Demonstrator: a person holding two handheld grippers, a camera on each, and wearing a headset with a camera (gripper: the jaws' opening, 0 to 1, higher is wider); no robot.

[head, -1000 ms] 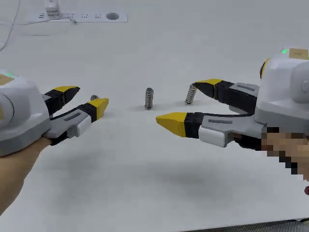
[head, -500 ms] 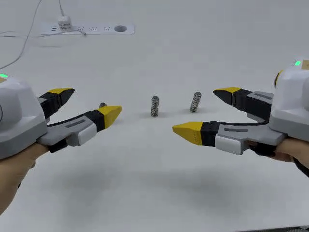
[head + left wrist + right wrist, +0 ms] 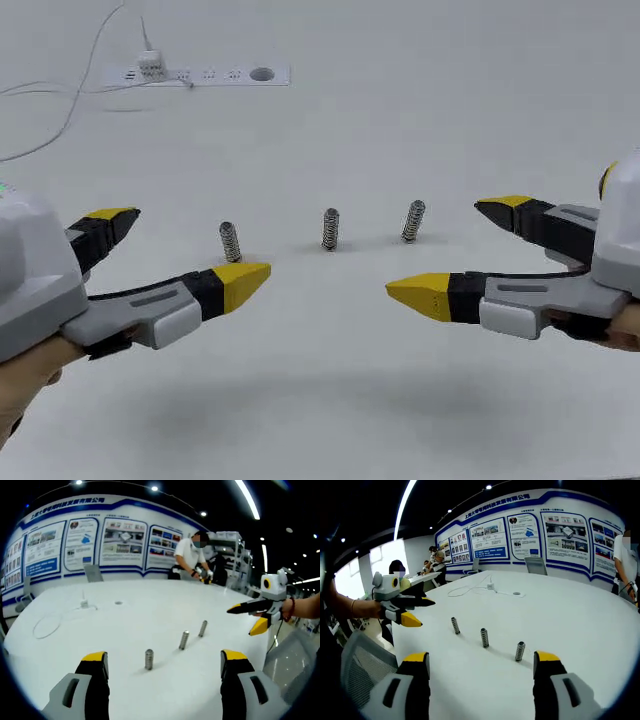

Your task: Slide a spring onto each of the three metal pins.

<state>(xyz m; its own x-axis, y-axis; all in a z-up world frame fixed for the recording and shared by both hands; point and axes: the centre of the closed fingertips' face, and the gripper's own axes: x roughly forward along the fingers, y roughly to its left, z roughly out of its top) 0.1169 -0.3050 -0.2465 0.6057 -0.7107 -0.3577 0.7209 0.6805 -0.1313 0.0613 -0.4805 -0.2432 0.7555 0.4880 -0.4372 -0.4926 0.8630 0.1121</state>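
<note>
The left tool [image 3: 196, 242] and right tool [image 3: 437, 246] hover apart, jaws spread wide.

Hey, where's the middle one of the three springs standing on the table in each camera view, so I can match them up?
Head view: the middle spring stands near the picture's centre.
Left gripper view: middle spring sits right of centre, above the gap between the jaws.
Right gripper view: middle spring sits at mid-picture, second in the diagonal row.
Shared landmark: the white plug with its cable, farther back.
</note>
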